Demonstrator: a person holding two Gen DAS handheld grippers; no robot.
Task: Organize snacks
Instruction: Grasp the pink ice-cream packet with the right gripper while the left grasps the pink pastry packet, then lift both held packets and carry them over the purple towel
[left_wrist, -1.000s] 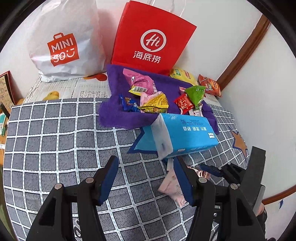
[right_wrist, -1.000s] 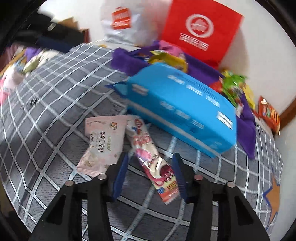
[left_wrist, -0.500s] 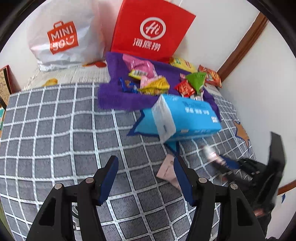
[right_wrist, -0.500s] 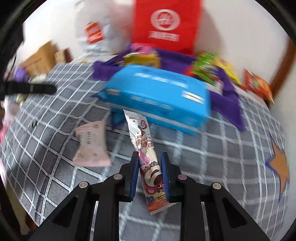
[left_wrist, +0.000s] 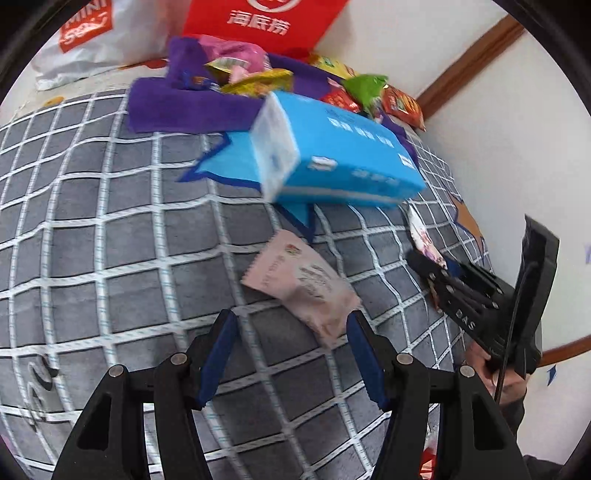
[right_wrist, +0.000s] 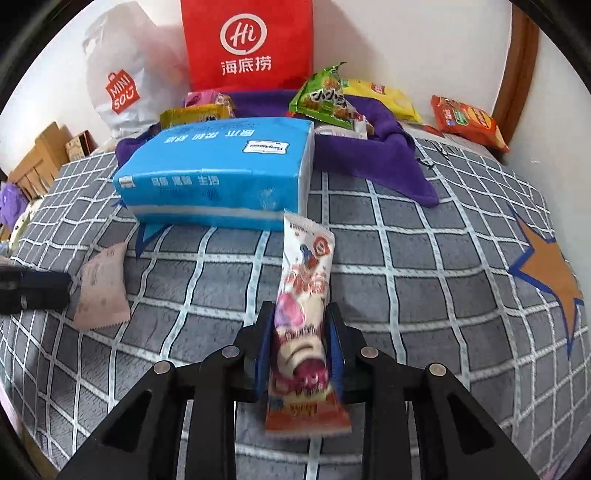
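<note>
Snacks lie in two places in the left wrist view: a heap on the purple fleece towel (left_wrist: 177, 107) at twelve o'clock, and two strays nearer the camera. One stray, a pale pink flat sachet (left_wrist: 303, 284), rests on the grey checked bed cover (left_wrist: 92, 221). Its near corner sits just inside the right finger of the left claw (left_wrist: 290, 325), which stands released, pads clear of the film. I judge the sachet light, limp and crinkly. A pinch across its short width near a sealed end should hold better than one on the puffed middle. A blue soft tissue pack (left_wrist: 332, 155) lies tilted at one o'clock, against the towel. At three o'clock a hand (left_wrist: 506, 376) carries the right claw (left_wrist: 436, 266) with the other stray.

In the right wrist view that stray, a long white-and-pink stick packet (right_wrist: 306, 295), points to twelve o'clock. The right claw (right_wrist: 301, 321) is clenched low on its length, and it seems raised off the bed. The jaws are opening slightly, yet the pads press the film. The wrapper looks glossy and slippery and its filling probably soft, so a hard squeeze could crush it.

A green crisp bag (right_wrist: 325, 99) and an orange crisp bag (right_wrist: 465, 122) lie at one to two o'clock, and look airy and fragile. The bed looks soft and yielding. A red paper bag (right_wrist: 247, 40) and a white plastic bag (right_wrist: 118, 74) lean on the wall at twelve and eleven o'clock.
</note>
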